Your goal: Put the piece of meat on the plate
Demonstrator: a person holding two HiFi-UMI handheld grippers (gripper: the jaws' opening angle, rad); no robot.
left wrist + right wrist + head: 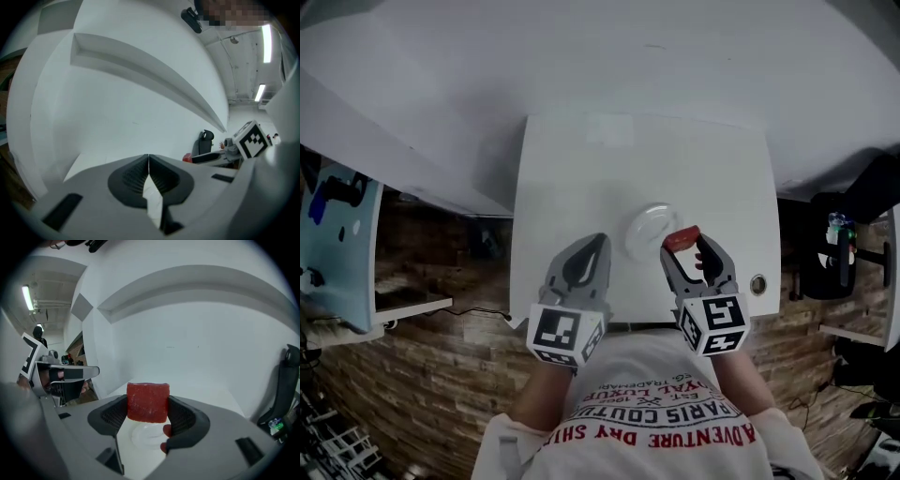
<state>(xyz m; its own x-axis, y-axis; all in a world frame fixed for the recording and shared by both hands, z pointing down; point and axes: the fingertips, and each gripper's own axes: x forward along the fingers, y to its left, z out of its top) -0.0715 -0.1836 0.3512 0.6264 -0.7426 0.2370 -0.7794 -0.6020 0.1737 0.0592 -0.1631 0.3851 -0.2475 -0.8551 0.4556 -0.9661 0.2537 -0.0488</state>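
Head view, right gripper (686,246): your jaws are clamped on the piece of meat (682,238), which hangs at the plate's right rim.
Head view, plate (643,225): clear and round, on the white desk (581,169), just left of the meat.
Head view, left gripper (598,242): it sits left of the plate, near its rim, and carries nothing.
Left gripper view, jaws: pressed together with nothing between them; a bare desk strip shows below the tips.
Left gripper view, meat: a small red patch far right at your right gripper's tip. The plate can't be made out here.
Right gripper view, grip: both pads press the red block's flat sides. The block stands upright and clear of the desk.
Right gripper view, plate: seen through the gap under the meat, directly below it and a little toward you.
Key relation: the plate lies below the held meat, its centre slightly to your left. Only the right hand is involved.
Next move (judgement): nudge left toward the plate's centre, lower, then let go.
Risk (judgement): releasing now may land the meat on the rim.
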